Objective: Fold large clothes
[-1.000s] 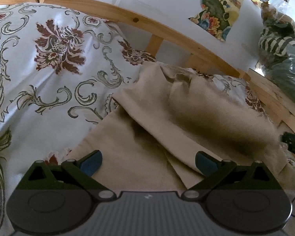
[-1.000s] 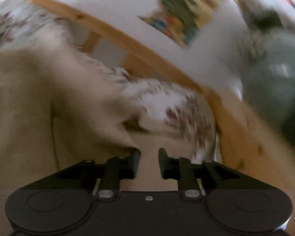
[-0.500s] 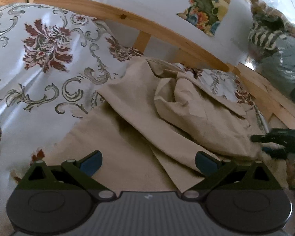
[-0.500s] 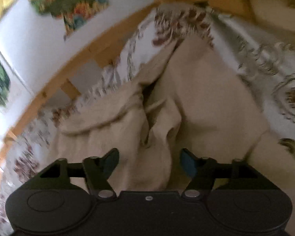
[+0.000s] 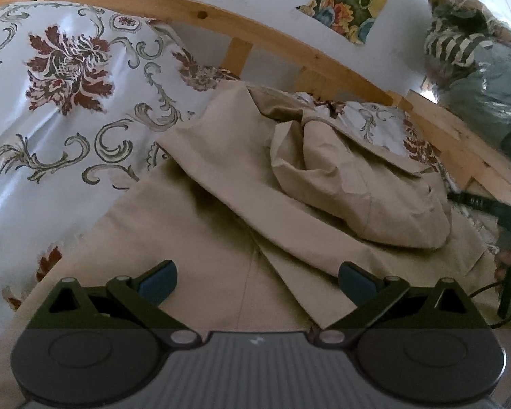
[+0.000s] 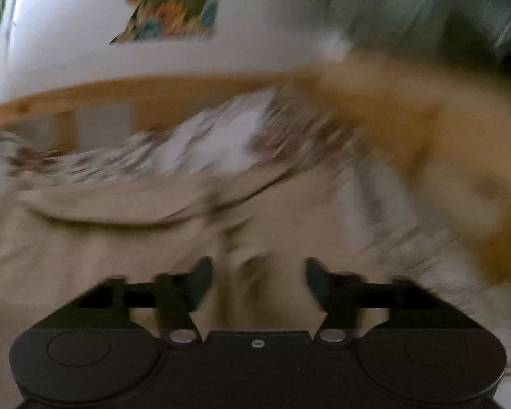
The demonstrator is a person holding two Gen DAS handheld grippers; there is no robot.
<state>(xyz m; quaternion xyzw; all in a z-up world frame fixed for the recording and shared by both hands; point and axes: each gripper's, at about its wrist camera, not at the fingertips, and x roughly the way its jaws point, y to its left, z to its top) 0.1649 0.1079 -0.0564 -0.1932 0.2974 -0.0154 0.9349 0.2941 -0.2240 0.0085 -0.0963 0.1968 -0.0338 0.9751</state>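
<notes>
Left tool (image 5: pixel 255 281): fingers spread wide, empty, poised over near flat panel of beige cotton garment (image 5: pixel 221 238). Right tool (image 6: pixel 255 272): view blurred, fingers apart, nothing gripped, close above same garment. Garment: spread on bed with white floral-patterned bedcover (image 5: pixel 68 102), one layer folded across, loose rumpled bunch (image 5: pixel 357 187) heaped beyond. Long axis apparently running away from left tool toward pale wooden bed rail (image 5: pixel 255 34). Progress: early; bunch unflattened, main folds outstanding.
</notes>
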